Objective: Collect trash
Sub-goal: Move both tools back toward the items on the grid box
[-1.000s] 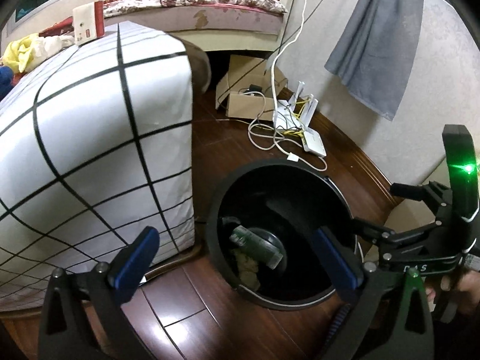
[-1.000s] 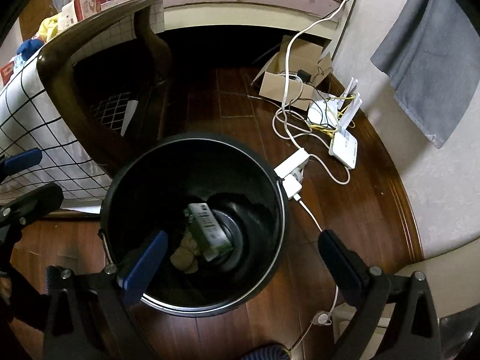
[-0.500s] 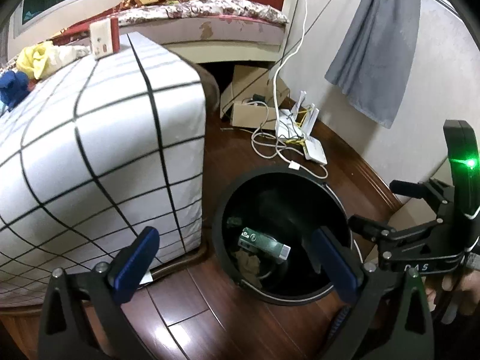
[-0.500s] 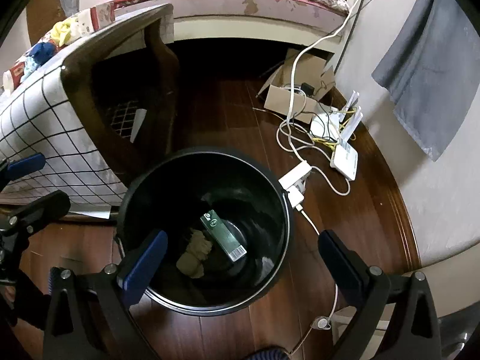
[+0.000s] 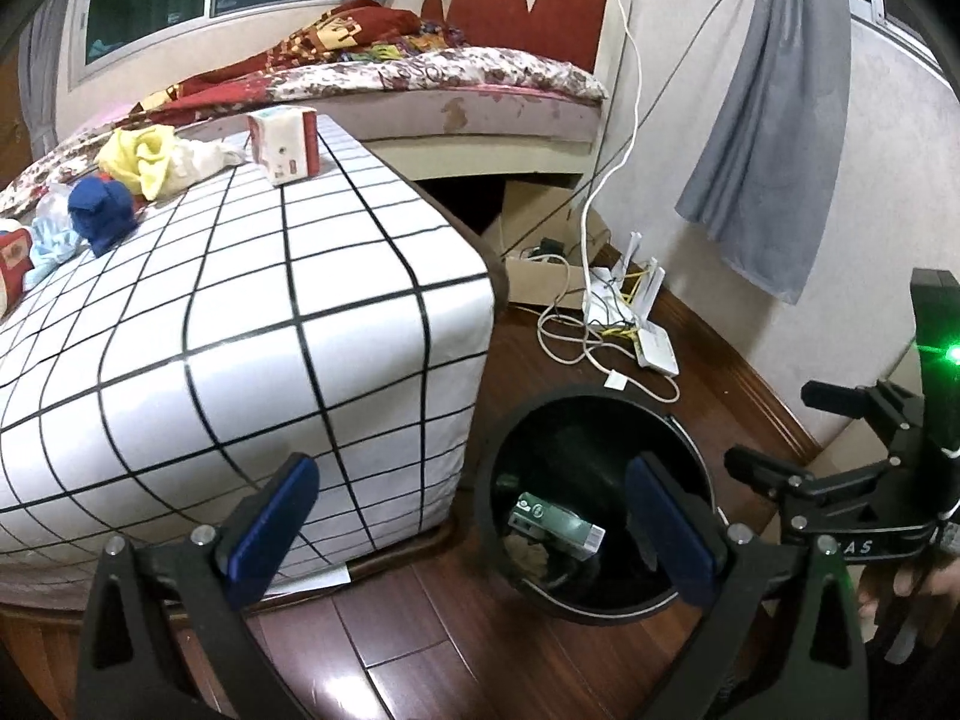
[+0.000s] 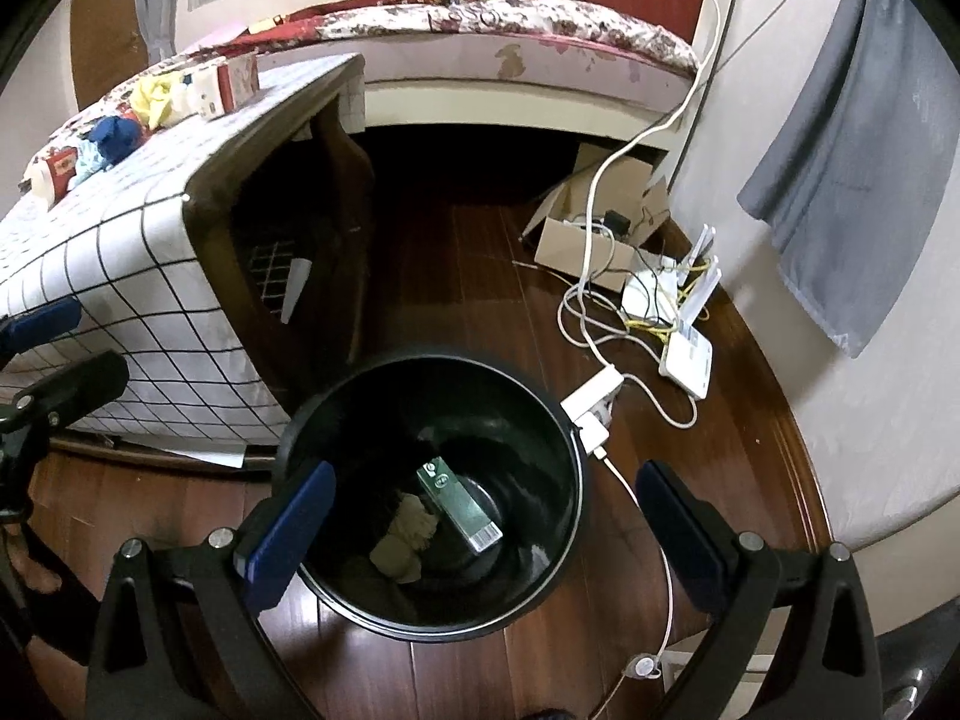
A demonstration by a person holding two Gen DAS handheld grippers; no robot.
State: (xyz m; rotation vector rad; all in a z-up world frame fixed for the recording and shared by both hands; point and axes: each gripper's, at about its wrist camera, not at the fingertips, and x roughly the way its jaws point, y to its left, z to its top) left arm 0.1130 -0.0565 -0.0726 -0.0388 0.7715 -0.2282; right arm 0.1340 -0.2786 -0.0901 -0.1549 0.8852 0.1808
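1. The desk draped in a white cloth with black grid lines point(image 5: 252, 312) filled the space ahead and to the left of the left gripper point(image 5: 474, 516); its near corner fell away sharply, and dark wooden floor point(image 5: 432, 648) lay between that corner and the fingers.
2. The round black plastic trash bin point(image 6: 564, 516) stood on the floor directly under and ahead of the right gripper point(image 6: 486, 516), and toward the right finger of the left one. In it lay a green rectangular carton point(image 6: 459, 504) and crumpled brownish paper point(image 6: 408, 534), so part of the collecting looked done.
3. What remained sat far forward and left of both pairs of fingers, on the desk top: a red-and-white box point(image 5: 282, 144), a crumpled yellow cloth or wrapper point(image 5: 144, 156), a dark blue lump point(image 5: 102, 213) and pale blue scraps point(image 5: 51, 237). I judged the left gripper nearer, with open room above the cloth.
4. Both pairs of fingers stood wide apart, holding nothing.
5. White cables and routers point(image 6: 684, 330) lay forward and right, near the wall, clear of the likely path.
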